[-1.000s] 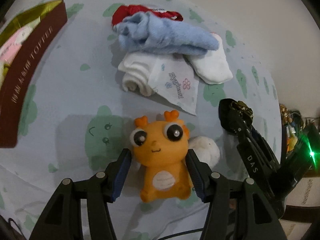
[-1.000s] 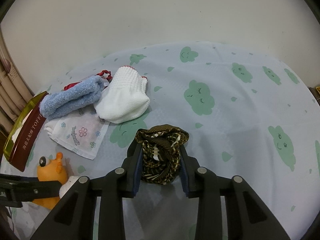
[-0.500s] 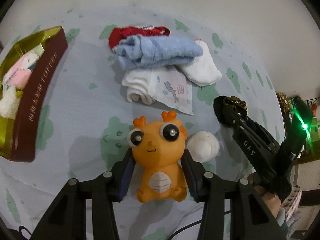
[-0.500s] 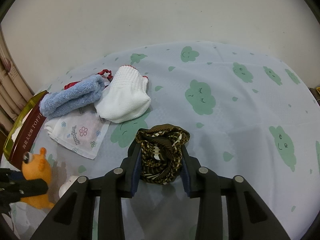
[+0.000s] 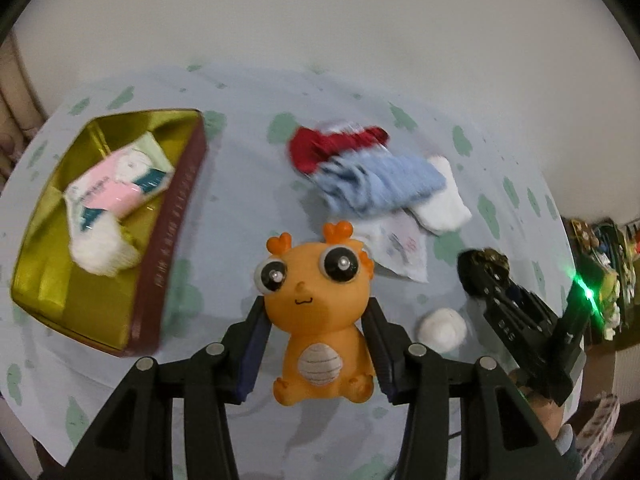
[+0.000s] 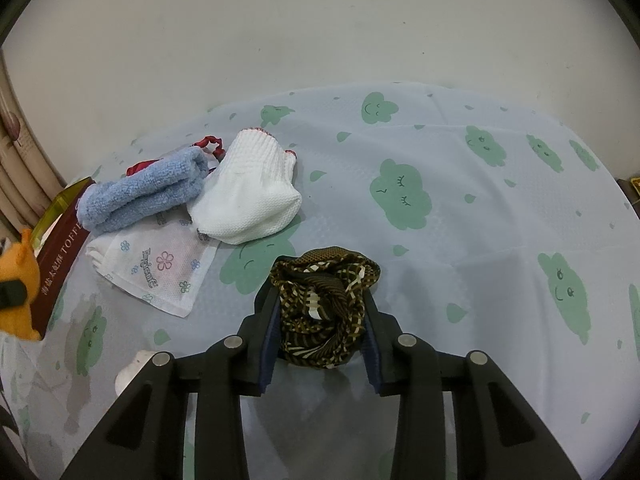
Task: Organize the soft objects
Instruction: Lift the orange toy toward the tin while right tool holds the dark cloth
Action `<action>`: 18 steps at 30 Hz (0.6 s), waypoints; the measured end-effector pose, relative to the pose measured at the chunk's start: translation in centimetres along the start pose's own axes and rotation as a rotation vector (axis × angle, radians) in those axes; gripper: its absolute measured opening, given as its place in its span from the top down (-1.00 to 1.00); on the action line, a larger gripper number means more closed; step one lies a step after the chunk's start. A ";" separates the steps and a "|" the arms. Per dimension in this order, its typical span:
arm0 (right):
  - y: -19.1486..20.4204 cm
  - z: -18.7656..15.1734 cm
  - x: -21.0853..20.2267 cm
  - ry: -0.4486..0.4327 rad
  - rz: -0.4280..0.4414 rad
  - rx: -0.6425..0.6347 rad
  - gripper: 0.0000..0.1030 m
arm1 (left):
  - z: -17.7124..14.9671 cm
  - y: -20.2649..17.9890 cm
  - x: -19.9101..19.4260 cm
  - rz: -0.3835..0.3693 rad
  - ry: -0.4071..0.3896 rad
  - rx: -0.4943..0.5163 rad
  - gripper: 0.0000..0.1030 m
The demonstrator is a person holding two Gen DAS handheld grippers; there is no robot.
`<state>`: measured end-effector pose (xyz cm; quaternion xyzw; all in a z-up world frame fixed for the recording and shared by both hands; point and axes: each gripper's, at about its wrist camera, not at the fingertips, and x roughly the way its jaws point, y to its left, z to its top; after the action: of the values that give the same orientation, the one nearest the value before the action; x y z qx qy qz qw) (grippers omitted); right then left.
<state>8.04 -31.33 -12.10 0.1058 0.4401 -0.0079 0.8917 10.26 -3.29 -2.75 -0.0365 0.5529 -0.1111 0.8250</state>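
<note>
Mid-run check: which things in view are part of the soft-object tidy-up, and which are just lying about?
Part of the job:
- orange plush toy, in the left gripper
- brown patterned cloth, in the right gripper
- blue towel
- white knit glove
- red cloth
- printed pouch
- white ball
- gold tin

Lying about:
- shelf clutter
- curtain

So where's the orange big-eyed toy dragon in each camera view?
Left wrist view: orange big-eyed toy dragon at lower centre, gripped in the left gripper.
Right wrist view: only part of it at the far left edge.
Shared landmark: folded blue terry towel.
</note>
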 end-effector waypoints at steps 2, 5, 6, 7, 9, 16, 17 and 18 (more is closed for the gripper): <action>0.0 0.0 0.0 0.000 0.001 0.002 0.33 | 0.5 1.0 -0.5 0.019 -0.020 -0.018 0.09; 0.1 0.0 0.0 0.000 0.000 0.001 0.32 | 1.0 2.3 -1.2 0.043 -0.047 -0.034 0.09; 0.0 0.0 0.0 0.000 -0.001 0.001 0.32 | 1.1 2.5 -1.3 0.053 -0.055 -0.036 0.09; 0.1 0.0 0.0 0.000 -0.001 0.001 0.32 | 1.3 2.9 -1.5 0.064 -0.063 -0.038 0.09; 0.1 0.0 0.0 0.000 -0.002 0.000 0.32 | 1.8 3.9 -2.0 0.079 -0.076 -0.052 0.09; 0.1 0.0 0.0 0.001 -0.003 -0.001 0.32 | 2.8 7.2 -3.7 0.137 -0.116 -0.069 0.09; 0.1 0.0 0.0 0.001 -0.003 -0.002 0.32 | 2.9 7.8 -4.0 0.147 -0.121 -0.072 0.09; 0.1 0.0 0.0 0.001 -0.004 -0.002 0.32 | 3.0 8.5 -4.2 0.159 -0.125 -0.077 0.09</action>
<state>8.03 -31.23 -12.12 0.1041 0.4408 -0.0091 0.8915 12.65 5.71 0.68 -0.0313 0.5052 -0.0214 0.8622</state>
